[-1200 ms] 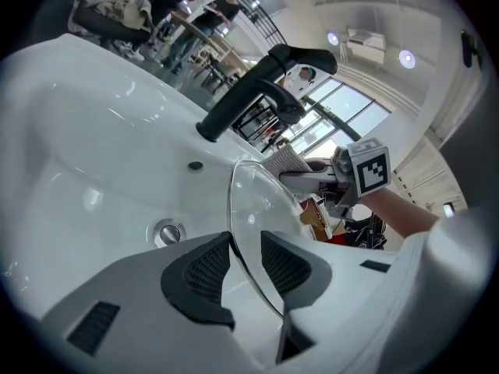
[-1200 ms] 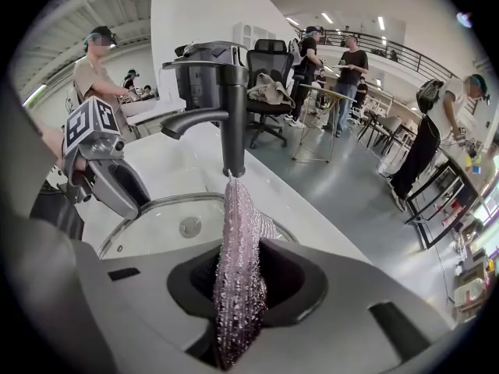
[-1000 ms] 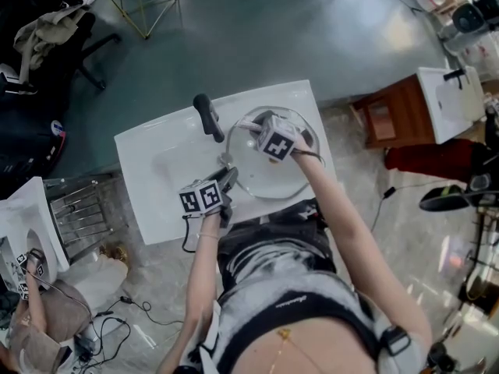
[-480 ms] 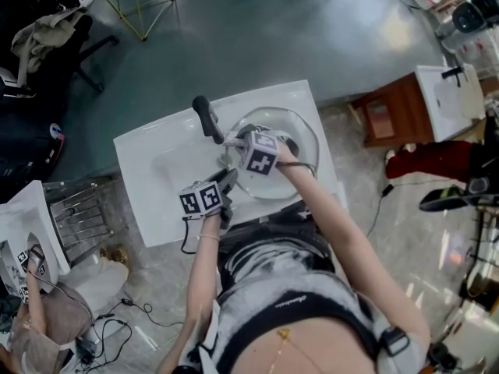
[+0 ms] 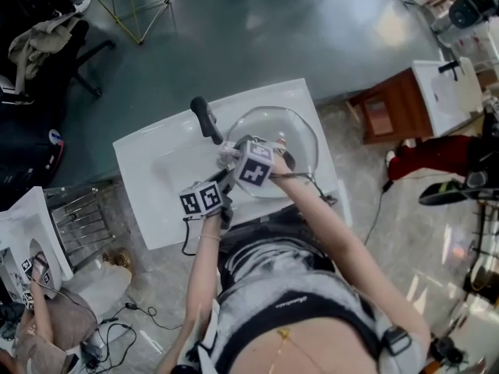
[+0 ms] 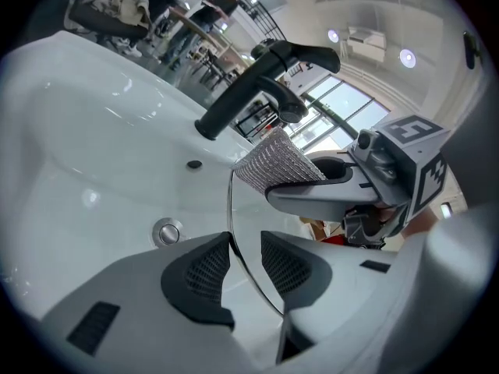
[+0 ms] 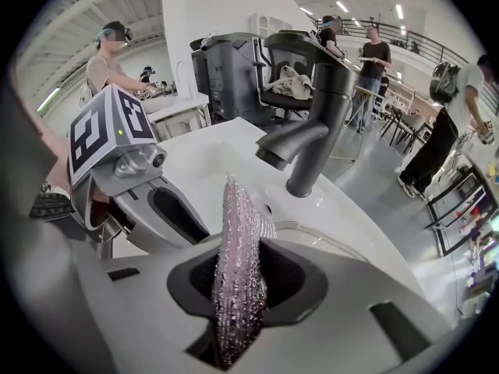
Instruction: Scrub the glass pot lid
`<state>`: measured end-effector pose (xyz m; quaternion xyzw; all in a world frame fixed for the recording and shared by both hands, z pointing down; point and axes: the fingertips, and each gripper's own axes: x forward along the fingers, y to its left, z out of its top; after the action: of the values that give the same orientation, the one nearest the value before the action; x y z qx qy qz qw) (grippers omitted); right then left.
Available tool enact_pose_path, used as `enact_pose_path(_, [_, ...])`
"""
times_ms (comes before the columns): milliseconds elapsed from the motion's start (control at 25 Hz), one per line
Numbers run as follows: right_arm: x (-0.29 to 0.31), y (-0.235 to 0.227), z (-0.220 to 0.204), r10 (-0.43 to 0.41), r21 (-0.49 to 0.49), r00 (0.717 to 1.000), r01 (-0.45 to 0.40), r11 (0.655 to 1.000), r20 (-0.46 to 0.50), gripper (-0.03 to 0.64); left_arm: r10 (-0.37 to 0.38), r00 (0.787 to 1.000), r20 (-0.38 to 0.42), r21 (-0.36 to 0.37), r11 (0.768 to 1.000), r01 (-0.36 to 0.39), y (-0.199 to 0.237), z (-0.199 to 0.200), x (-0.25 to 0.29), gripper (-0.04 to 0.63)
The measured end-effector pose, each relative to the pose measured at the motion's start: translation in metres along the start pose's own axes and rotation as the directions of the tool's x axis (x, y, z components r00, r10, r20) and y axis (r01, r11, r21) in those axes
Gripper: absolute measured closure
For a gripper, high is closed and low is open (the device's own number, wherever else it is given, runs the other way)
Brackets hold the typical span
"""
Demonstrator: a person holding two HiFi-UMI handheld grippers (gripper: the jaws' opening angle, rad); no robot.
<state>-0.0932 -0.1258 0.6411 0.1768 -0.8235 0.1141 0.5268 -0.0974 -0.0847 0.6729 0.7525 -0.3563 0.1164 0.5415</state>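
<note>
Your left gripper (image 6: 238, 265) has its fingers clenched on the rim of the glass pot lid (image 6: 253, 209). It holds the lid over the basin of the white sink (image 6: 93, 154), just in front of the black faucet (image 6: 265, 84). In the head view the lid (image 5: 295, 131) spreads across the right part of the basin, with your left gripper (image 5: 226, 179) at its near-left edge. Your right gripper (image 7: 238, 287) is grasping a silver mesh scouring cloth (image 7: 236, 240) between its fingers (the cloth sticks up well past the fingertips). That cloth (image 6: 277, 158) sits at the lid's upper edge, beside the faucet. Both grippers are close together at the lid's left side.
</note>
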Motion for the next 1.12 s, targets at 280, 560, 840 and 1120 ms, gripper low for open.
enact_pose_path(280, [-0.002, 0.015, -0.003, -0.024, 0.054, 1.000, 0.025, 0.998, -0.007, 0.526, -0.010, 1.000, -0.016, 0.015, 1.000, 0.010, 0.001, 0.000, 0.001, 0.474])
enact_pose_path(560, [-0.003, 0.030, -0.010, -0.049, 0.078, 0.999, 0.051, 0.996, -0.022, 0.526, -0.023, 0.999, -0.029, 0.034, 0.999, 0.024, 0.002, 0.000, 0.001, 0.476])
enact_pose_path(840, [-0.020, 0.035, -0.024, -0.061, 0.105, 0.998, 0.057, 0.993, 0.028, 0.529, -0.006, 0.999, -0.041, 0.097, 0.995, 0.010, 0.004, 0.000, 0.002, 0.462])
enact_pose_path(1120, [-0.054, 0.030, -0.044, -0.150, 0.200, 0.974, 0.115, 0.973, 0.168, 0.534, 0.043, 0.999, -0.021, 0.238, 0.971, -0.037, 0.002, 0.001, -0.009, 0.454])
